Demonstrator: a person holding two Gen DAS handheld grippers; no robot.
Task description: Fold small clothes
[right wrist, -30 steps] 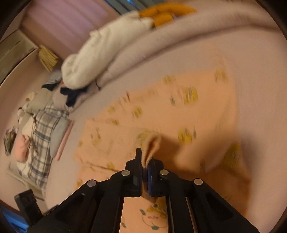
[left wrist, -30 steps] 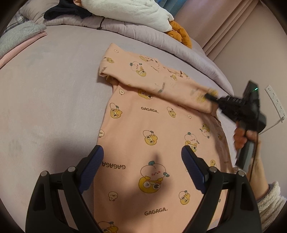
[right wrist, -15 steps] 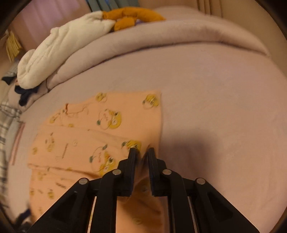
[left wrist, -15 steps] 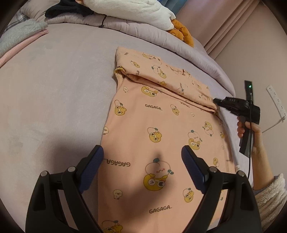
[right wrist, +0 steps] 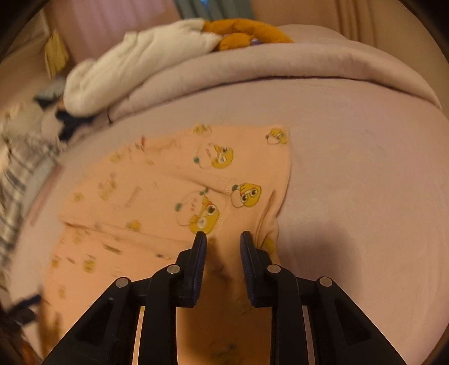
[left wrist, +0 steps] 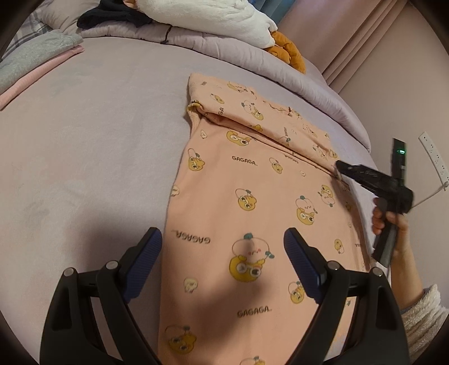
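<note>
A peach garment with yellow cartoon prints [left wrist: 252, 213] lies flat on the lilac bed sheet [left wrist: 84, 134], with a sleeve folded across its far end [left wrist: 266, 112]. My left gripper [left wrist: 223, 247] is open wide and empty, hovering over the garment's near part. My right gripper [right wrist: 223, 238] is open, its fingers astride the garment's right edge where the folded sleeve [right wrist: 196, 174] ends. It also shows in the left wrist view [left wrist: 338, 170] at the garment's right edge.
A rolled lilac duvet [left wrist: 252, 56] lies along the far side with a white blanket [left wrist: 210, 14] and an orange plush toy [left wrist: 286, 50] on it. Folded grey and pink clothes [left wrist: 33, 56] lie far left. A wall power strip [left wrist: 432, 157] is right.
My right gripper carried the sleeve across the garment's far end, laid it flat and opened, letting go. The left gripper stayed open and drifted slightly.
</note>
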